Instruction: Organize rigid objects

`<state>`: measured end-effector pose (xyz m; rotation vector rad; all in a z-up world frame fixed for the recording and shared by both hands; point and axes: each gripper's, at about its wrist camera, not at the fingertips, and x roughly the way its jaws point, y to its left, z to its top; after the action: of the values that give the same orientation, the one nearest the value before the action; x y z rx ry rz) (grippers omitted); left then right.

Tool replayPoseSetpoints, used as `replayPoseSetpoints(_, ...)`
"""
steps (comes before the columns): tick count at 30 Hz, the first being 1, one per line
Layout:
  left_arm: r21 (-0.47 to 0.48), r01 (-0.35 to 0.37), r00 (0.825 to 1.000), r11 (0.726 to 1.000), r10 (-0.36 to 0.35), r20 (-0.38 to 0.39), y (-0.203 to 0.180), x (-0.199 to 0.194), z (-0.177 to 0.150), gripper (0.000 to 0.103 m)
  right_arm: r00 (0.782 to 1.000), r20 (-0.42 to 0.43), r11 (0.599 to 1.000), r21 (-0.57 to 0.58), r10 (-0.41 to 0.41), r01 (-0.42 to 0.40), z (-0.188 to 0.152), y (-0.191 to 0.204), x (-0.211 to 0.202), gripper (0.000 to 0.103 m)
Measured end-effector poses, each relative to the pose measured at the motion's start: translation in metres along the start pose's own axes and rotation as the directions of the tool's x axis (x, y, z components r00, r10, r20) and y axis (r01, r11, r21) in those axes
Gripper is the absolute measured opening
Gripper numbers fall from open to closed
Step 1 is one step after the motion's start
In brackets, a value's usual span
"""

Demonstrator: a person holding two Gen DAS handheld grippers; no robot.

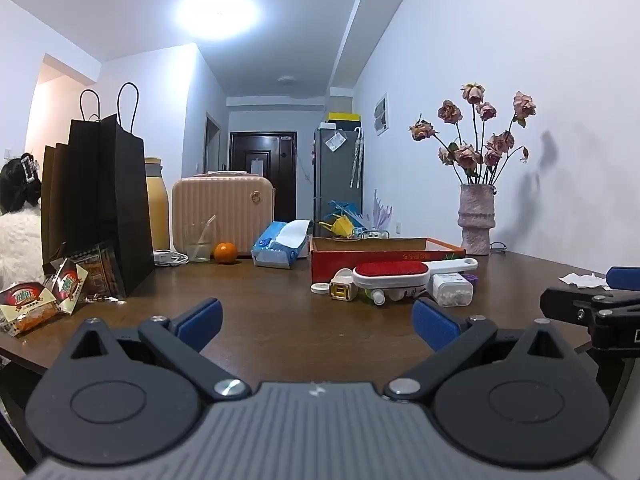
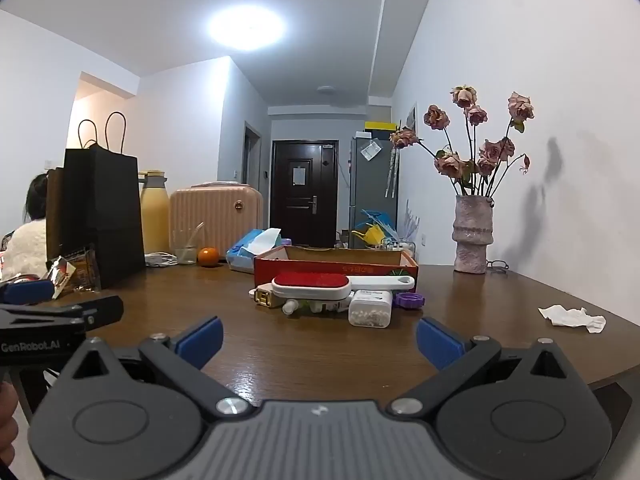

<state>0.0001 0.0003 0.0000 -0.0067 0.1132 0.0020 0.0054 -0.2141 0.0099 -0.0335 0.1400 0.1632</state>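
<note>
Starting over the wide brown surface, both grippers — left, right, jaws released and empty — should approach the red box, then lift the lint brush lying on the small clutter just before it.

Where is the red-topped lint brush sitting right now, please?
In both wrist views the lint brush lies mid-table atop the small clutter, just in front of the red box.

One red box, one lint brush, one orange, two black bags and one vase are counted.
</note>
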Motion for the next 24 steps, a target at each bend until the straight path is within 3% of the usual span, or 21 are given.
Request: replayPoseSetpoints(24,0.025,0.017,1.000,1.000,-0.017,0.017,-0.007,-0.004,-0.001,0.103,1.000,-0.021,1.000,-0.004,-0.006,0.005,-0.002,0.000,0.001,0.103)
